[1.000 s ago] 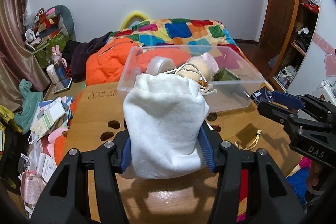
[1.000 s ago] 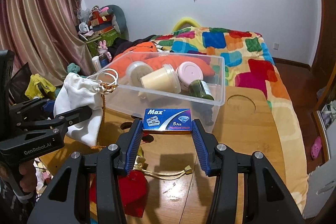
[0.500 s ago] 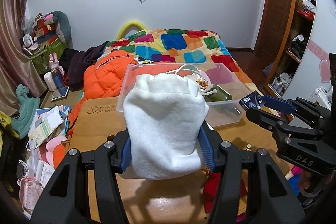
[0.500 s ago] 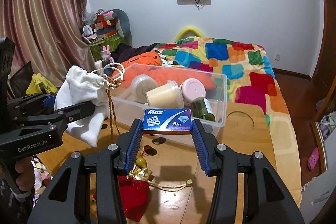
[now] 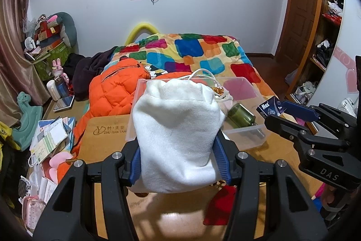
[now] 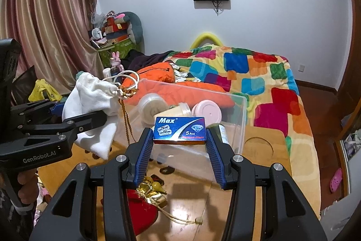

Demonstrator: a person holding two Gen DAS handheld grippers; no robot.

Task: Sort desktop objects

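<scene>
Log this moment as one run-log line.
left hand-held gripper: shut on white pouch | right hand-held gripper: shut on Max box | clear bin: ahead

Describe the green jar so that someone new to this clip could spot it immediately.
Find the clear plastic bin on the wooden table, in front of the bed. The green jar lies on its side at the bin's right end, the only dark olive item beside the pale cream and pink tubs.

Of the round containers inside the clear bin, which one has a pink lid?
The right-hand jar, behind the blue Max box; the neighbouring jars are cream-white, and the bottle is green.
</scene>
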